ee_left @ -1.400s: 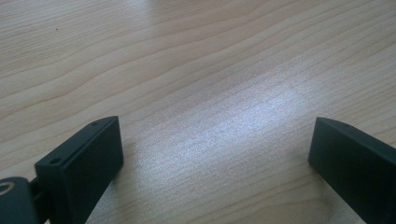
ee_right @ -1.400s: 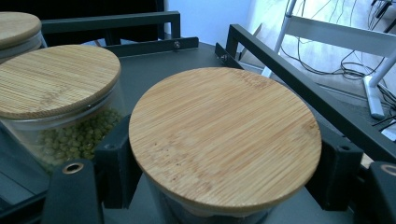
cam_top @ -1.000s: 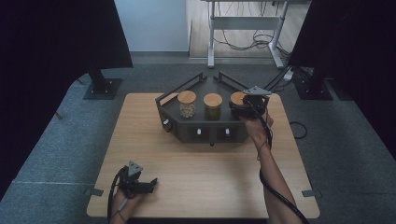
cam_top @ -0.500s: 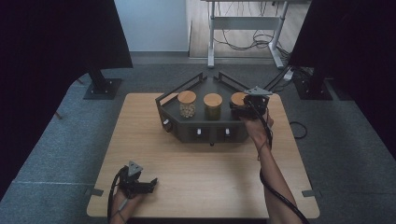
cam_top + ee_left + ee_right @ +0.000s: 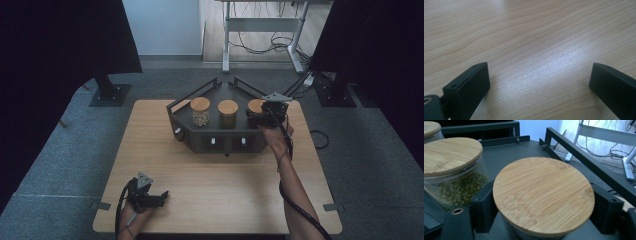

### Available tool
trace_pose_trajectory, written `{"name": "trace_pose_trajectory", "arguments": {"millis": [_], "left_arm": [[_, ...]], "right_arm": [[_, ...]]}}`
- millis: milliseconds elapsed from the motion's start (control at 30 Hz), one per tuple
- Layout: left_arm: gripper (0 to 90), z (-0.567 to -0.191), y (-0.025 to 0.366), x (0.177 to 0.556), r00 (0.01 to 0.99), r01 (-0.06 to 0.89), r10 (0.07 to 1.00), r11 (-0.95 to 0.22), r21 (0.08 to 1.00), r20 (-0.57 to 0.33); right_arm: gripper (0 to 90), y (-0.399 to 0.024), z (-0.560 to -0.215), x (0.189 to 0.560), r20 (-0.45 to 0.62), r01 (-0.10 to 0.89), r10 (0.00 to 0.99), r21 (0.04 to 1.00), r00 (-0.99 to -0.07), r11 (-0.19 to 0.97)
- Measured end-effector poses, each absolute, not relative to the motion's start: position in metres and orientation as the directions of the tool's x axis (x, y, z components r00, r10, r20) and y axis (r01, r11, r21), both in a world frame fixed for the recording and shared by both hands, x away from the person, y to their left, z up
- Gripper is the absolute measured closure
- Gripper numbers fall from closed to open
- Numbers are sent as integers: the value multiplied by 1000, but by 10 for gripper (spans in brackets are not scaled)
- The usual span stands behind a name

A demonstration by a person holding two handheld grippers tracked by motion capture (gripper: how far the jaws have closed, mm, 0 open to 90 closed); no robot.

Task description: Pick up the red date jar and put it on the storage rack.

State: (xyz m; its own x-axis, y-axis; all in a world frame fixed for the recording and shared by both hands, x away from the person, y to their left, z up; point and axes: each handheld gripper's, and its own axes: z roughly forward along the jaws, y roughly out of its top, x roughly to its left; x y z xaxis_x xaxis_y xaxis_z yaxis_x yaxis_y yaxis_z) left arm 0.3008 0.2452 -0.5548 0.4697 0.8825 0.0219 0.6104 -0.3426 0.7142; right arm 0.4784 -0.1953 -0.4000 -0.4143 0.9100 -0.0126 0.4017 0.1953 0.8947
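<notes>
jaws just opening – rt gripper (image 5: 541, 212) straddles jar (image 5: 544, 195)

Bare table (image 5: 220, 185) in front, black rack (image 5: 220, 142) with three jars (image 5: 228, 111) blocking the far side

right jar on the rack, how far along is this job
Done: three lidded jars stand in the black rack, the left jar, middle jar and right jar. In hand: the right gripper flanks the right jar's lid, its jaws just opening, so this looks like a release. Left: probably drawing that gripper away. The left gripper rests open on the table.
</notes>
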Motion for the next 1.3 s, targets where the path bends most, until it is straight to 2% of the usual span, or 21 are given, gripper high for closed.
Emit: {"name": "trace_pose_trajectory", "arguments": {"millis": [167, 333, 1300], "left_arm": [[29, -555, 245, 301, 470, 610, 883, -343, 714, 22], [29, -555, 245, 301, 471, 610, 882, -344, 714, 23], [29, -555, 245, 301, 471, 609, 882, -344, 714, 24]], "right_arm": [[92, -197, -399, 479, -10, 393, 906, 899, -423, 193], [50, -199, -399, 478, -14, 384, 904, 902, -428, 196], [62, -209, -387, 452, -61, 320, 894, 921, -445, 222]]}}
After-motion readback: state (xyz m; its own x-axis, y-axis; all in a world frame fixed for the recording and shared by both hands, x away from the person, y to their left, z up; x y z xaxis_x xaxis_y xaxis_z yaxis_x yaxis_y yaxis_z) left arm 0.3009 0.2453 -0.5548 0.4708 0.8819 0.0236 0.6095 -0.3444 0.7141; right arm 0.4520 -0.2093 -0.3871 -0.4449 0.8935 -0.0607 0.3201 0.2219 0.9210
